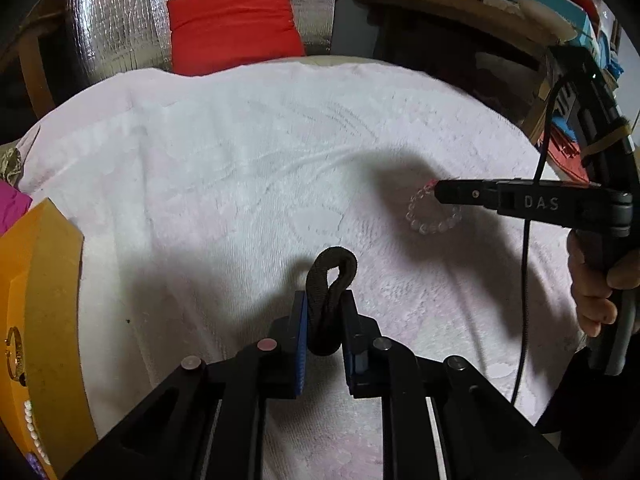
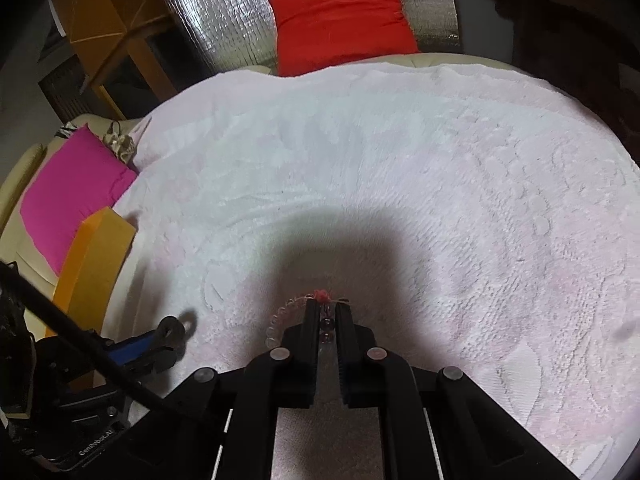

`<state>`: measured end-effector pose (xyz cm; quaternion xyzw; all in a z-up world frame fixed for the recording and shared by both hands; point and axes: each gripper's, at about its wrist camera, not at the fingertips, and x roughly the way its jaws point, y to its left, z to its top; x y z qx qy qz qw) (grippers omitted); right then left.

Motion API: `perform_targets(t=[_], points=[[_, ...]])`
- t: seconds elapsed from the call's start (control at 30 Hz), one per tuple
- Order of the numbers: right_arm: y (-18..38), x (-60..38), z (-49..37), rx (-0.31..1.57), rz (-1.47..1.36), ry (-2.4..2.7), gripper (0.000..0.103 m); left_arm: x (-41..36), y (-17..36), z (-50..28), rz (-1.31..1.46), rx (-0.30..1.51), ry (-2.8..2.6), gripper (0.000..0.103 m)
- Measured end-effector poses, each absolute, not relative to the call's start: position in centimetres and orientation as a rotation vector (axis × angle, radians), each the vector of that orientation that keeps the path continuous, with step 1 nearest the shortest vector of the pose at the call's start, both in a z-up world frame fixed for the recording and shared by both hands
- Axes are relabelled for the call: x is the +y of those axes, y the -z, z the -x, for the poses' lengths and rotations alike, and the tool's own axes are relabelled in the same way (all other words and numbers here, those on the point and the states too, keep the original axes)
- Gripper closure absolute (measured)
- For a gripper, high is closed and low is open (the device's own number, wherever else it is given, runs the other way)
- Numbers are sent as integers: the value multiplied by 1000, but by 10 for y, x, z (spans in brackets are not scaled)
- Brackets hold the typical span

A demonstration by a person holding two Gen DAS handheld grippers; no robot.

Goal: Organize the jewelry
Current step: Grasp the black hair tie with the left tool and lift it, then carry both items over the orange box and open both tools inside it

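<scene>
The left gripper [image 1: 325,312] is clenched on a dark fabric hair tie [image 1: 331,280], whose loop sticks up past the fingertips above the white towel [image 1: 240,184] covering the surface. The right gripper [image 2: 328,312] pinches a clear beaded bracelet [image 1: 432,212] at its red knot [image 2: 320,294], the rest of the beads curling on the towel to the left of its fingers. Both point steeply down; a hand [image 1: 596,284] grips the right handle, and an orange jewelry box [image 1: 44,300] sits at the left edge.
</scene>
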<state>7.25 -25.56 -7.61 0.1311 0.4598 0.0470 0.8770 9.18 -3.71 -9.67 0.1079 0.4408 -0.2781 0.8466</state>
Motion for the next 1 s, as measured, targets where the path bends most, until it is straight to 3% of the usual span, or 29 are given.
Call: perform_targets(t=[1.0], points=[[33,-238,-38,869,-297,-230,94,6,63,-6,-187,815,325,87]])
